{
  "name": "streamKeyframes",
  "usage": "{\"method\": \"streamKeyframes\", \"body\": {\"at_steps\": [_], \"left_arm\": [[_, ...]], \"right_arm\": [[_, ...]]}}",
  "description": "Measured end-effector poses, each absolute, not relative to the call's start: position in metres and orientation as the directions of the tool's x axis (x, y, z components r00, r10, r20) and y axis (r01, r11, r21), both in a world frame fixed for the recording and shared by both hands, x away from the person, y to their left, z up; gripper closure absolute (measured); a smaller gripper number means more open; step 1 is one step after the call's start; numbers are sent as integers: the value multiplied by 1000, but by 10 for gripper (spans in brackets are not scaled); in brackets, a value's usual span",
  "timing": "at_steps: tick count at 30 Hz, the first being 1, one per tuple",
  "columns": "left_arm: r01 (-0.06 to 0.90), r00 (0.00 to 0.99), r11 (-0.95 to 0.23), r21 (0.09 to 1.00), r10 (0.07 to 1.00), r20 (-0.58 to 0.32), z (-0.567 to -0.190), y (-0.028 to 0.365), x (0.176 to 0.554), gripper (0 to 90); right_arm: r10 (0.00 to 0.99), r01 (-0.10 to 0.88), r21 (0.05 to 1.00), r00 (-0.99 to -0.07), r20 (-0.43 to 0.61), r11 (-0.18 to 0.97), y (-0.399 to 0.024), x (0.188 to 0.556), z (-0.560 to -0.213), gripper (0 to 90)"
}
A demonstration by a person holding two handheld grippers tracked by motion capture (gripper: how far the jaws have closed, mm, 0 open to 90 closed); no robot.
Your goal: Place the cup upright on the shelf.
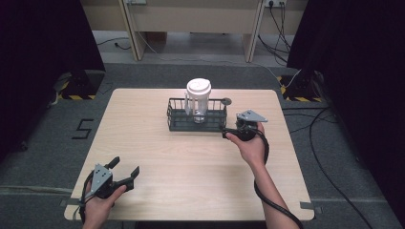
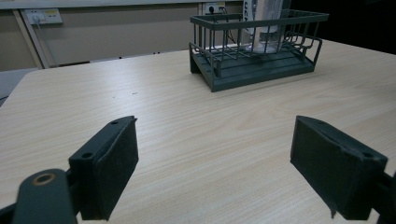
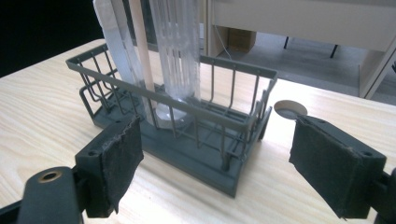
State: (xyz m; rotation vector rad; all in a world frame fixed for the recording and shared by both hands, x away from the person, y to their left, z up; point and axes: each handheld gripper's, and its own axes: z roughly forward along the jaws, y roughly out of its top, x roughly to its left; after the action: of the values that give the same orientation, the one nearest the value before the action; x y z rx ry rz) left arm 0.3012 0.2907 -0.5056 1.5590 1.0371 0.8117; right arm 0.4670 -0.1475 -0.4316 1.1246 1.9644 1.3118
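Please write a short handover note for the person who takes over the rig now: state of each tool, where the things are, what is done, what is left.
Left tool: open, holding nothing, near the table's front left corner, far from the work.
Right tool: open, holding nothing, at the right end of the wire basket, jaws either side of its corner, not gripping.
The basket stands mid-table toward the far edge. A clear cup with a white lid stands upright inside it.
A small round disc lies on the table beside the basket's far right corner.
Done: nothing grasped yet.
Left: probably close the right tool on the basket or reach for the cup.
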Motion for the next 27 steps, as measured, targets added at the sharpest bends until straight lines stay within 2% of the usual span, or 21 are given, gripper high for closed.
{"method": "streamKeyframes", "body": {"at_steps": [27], "left_arm": [[210, 395, -79, 975, 919, -11, -505, 290, 301, 145]], "right_arm": [[883, 380, 908, -469, 26, 176, -195, 436, -443, 182]]}}
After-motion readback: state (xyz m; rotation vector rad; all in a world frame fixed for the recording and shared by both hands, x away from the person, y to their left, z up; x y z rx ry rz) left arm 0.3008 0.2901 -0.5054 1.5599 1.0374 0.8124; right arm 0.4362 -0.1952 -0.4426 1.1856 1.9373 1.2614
